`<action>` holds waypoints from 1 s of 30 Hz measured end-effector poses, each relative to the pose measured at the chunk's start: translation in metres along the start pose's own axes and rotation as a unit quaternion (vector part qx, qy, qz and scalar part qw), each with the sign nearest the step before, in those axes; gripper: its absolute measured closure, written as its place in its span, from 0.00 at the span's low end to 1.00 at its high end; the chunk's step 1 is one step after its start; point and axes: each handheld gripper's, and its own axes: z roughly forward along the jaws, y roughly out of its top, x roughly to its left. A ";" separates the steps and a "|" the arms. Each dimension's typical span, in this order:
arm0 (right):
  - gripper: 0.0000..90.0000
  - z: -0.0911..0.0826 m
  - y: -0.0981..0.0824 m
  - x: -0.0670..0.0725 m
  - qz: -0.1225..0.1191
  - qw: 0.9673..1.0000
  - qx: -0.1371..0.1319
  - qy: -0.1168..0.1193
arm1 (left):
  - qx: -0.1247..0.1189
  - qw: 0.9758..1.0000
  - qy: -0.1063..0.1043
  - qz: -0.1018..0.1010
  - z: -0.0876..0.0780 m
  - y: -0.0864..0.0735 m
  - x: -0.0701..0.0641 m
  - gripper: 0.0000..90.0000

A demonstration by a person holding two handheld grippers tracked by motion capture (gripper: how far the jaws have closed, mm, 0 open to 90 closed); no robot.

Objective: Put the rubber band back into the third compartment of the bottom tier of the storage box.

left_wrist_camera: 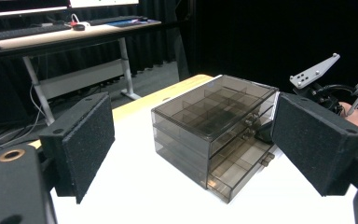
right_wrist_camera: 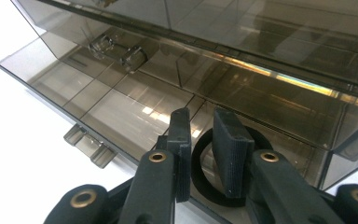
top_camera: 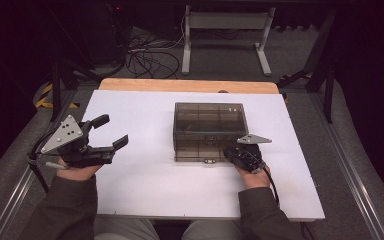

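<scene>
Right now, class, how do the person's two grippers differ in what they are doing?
The left gripper is wide open with nothing between its jaws; the right gripper is nearly closed, its jaws either side of a black ring's rim. The left gripper sits off to the side, apart from the drawer box; the right gripper reaches into the box's pulled-out bottom drawer. Both have black padded jaws and a grey plate on top.

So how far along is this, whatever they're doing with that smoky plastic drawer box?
The bottom drawer of the smoky clear plastic drawer box already stands pulled out. In hand: the right gripper has its jaws at a black ring lying in that drawer, one jaw inside the ring. The left gripper waits open, apart. Likely left: closing the drawer.
</scene>
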 end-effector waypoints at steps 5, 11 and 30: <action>0.85 0.000 0.000 -0.001 0.007 1.000 0.000 0.004 | -0.001 1.000 0.000 0.001 0.000 0.000 0.000 0.16; 0.83 0.001 0.000 -0.004 0.013 1.000 0.002 0.005 | 0.001 1.000 0.001 0.001 0.000 0.000 0.000 0.16; 0.73 -0.002 0.001 -0.003 0.030 0.999 -0.009 0.044 | 0.000 1.000 0.000 0.001 0.000 0.000 0.000 0.16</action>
